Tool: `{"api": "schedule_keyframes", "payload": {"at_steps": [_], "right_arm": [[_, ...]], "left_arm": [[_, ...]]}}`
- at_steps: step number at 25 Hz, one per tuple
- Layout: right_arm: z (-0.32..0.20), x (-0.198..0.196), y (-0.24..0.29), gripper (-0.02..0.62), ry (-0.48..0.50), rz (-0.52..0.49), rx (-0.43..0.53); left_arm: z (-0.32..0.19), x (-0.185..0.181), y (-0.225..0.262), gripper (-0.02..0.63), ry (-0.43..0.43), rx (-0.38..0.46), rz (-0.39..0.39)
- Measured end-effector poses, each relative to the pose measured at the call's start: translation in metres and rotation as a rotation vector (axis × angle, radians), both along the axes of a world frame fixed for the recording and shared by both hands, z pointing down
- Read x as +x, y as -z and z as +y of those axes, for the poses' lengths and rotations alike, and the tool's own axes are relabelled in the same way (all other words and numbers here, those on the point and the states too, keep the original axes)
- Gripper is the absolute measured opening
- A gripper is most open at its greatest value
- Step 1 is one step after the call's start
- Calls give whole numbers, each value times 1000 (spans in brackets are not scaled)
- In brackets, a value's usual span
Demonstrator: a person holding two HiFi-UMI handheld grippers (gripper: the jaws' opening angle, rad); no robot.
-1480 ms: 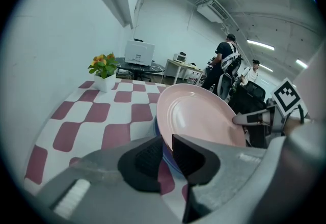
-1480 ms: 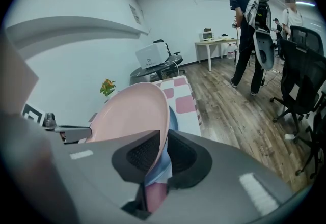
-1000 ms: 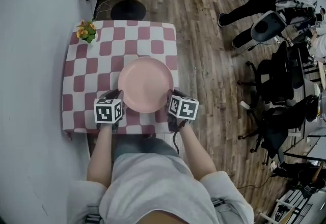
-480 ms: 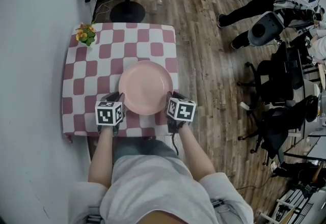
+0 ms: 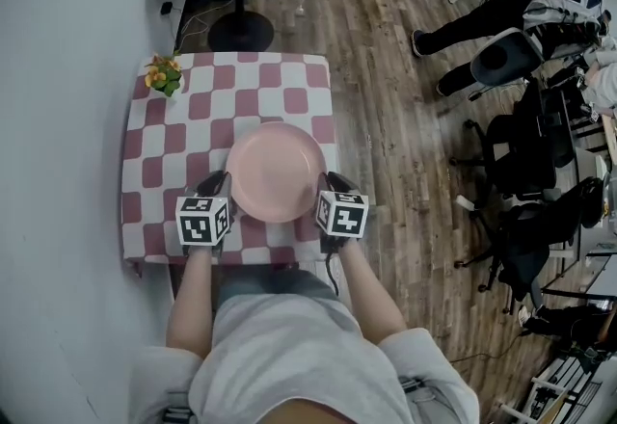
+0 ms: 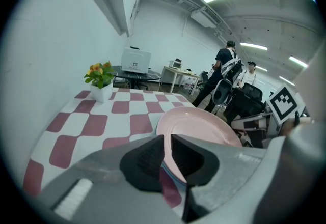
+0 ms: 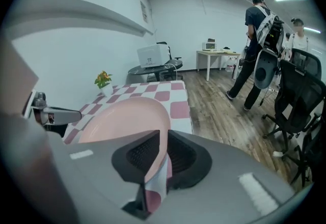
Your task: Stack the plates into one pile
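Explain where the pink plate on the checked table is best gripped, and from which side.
Grip the plate by its thin rim, at the left and right edges, coming in from the near edge of the table, angled downward. It is wide, round and shallow and lies flat, so only the rim is narrow enough to pinch, and two opposite holds should keep it level.

The small table [image 5: 143,220] was covered by a red-and-white checked cloth [image 5: 193,138]. A potted flower [image 5: 164,73] stood at its far left corner, and a pink plate [image 5: 277,172] was at its near right.
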State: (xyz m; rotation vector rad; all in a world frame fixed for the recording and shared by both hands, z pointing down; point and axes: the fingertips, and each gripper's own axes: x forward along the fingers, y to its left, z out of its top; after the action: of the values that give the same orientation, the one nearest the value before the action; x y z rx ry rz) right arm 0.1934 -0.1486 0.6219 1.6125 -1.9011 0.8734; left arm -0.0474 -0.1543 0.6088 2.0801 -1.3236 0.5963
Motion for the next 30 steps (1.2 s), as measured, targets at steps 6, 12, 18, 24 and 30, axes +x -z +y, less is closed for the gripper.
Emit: {"api": "schedule_keyframes", "payload": {"at_steps": [6,12,18,24,30], "right_arm": [[-17,-12,62,2,23,-95,181],[-25,-9,133,2,19,-138,368],[-29,0,183,1,1,-158,515],[-18,14,233,0,-8,-74,654],[-3,20,267,0,-18,-9,748]], "left_arm": [[-19,9,58,5,-41,190,22],[-35,19,132,5,-64,401,60],[-46,27,184,5,-86,545,110],[-45,42,231,5,-113,648,144],[-42,50,265,5,-136,730,172]]}}
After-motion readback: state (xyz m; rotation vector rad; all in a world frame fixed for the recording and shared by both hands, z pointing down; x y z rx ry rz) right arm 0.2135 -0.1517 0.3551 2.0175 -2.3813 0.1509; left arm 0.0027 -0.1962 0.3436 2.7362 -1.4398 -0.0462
